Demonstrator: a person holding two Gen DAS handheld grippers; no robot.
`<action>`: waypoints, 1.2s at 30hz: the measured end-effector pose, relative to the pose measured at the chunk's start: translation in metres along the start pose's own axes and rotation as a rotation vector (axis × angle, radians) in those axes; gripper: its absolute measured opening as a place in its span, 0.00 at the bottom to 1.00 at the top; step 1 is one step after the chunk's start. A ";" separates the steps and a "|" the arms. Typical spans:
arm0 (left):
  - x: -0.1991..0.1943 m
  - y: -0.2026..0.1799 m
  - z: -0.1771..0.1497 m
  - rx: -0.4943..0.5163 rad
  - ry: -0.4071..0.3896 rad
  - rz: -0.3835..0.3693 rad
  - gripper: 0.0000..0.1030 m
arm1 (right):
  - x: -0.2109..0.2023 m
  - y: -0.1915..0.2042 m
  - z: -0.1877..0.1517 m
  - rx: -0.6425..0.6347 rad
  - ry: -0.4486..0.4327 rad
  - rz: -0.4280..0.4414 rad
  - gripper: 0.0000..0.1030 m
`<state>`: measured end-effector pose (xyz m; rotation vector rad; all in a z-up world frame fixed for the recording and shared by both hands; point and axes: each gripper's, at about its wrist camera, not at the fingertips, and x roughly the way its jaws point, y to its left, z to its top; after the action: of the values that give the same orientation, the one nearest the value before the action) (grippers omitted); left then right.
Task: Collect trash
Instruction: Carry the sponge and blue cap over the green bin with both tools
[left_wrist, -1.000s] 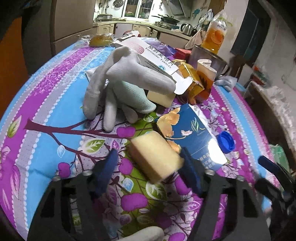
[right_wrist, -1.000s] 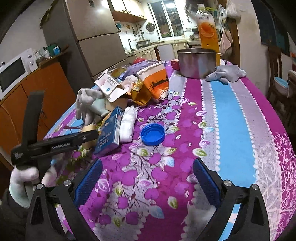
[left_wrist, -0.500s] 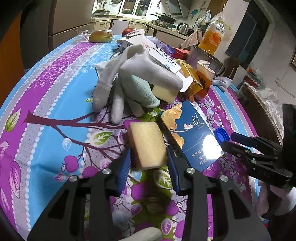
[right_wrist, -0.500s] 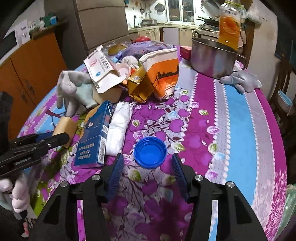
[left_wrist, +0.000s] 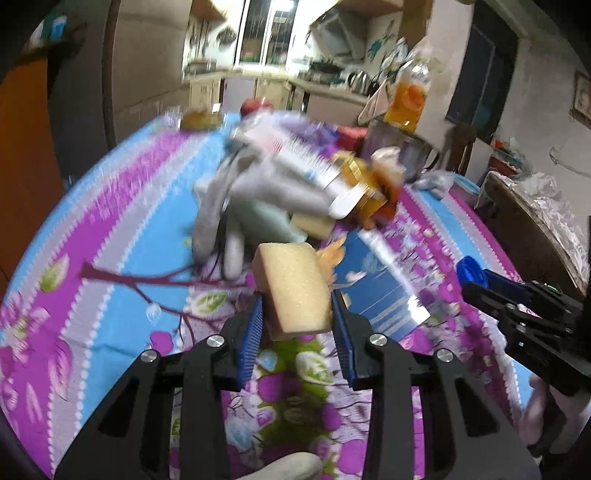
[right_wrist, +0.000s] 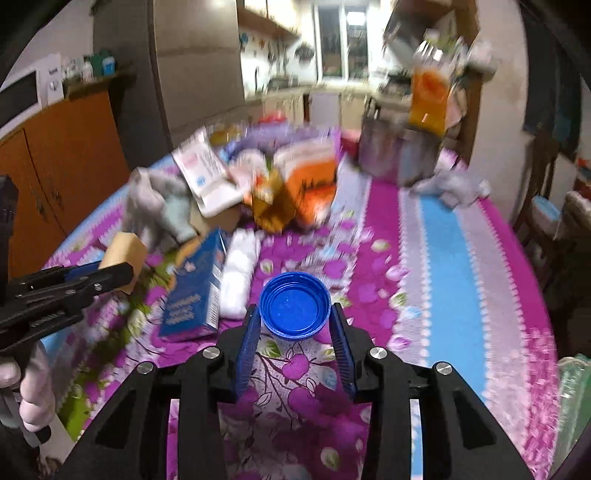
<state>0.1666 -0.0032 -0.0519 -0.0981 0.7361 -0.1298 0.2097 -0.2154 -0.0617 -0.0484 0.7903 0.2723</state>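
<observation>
A yellow sponge block (left_wrist: 291, 280) sits between the blue pads of my left gripper (left_wrist: 295, 306), lifted off the flowered tablecloth (left_wrist: 110, 258); the jaws are closing and the pads press its sides. In the right wrist view the same sponge (right_wrist: 123, 254) shows at the tip of that gripper. My right gripper (right_wrist: 294, 321) has a blue bottle cap (right_wrist: 294, 304) between its pads, hollow side up, raised above the cloth, with the jaws closing on it. The cap (left_wrist: 468, 267) also shows at the right in the left wrist view.
A blue carton (right_wrist: 195, 291) and a white wad (right_wrist: 238, 273) lie just ahead. Behind them are grey gloves (left_wrist: 236, 199), an open medicine box (right_wrist: 203, 177), an orange carton (right_wrist: 310, 184), a metal pot (right_wrist: 388, 155) and an orange drink bottle (right_wrist: 430, 96).
Both grippers went from wide open to closed, the left on the sponge and the right on the blue cap. Both objects have come up off the table.
</observation>
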 end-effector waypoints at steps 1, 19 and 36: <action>-0.007 -0.008 0.002 0.019 -0.030 0.006 0.33 | -0.011 0.001 0.000 0.002 -0.033 -0.014 0.38; -0.063 -0.139 0.017 0.213 -0.212 -0.128 0.34 | -0.156 -0.058 -0.014 0.074 -0.290 -0.246 0.38; -0.071 -0.313 0.006 0.413 -0.217 -0.392 0.36 | -0.275 -0.198 -0.073 0.234 -0.297 -0.544 0.38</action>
<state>0.0923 -0.3014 0.0420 0.1383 0.4542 -0.6322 0.0264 -0.4776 0.0697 -0.0011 0.4839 -0.3240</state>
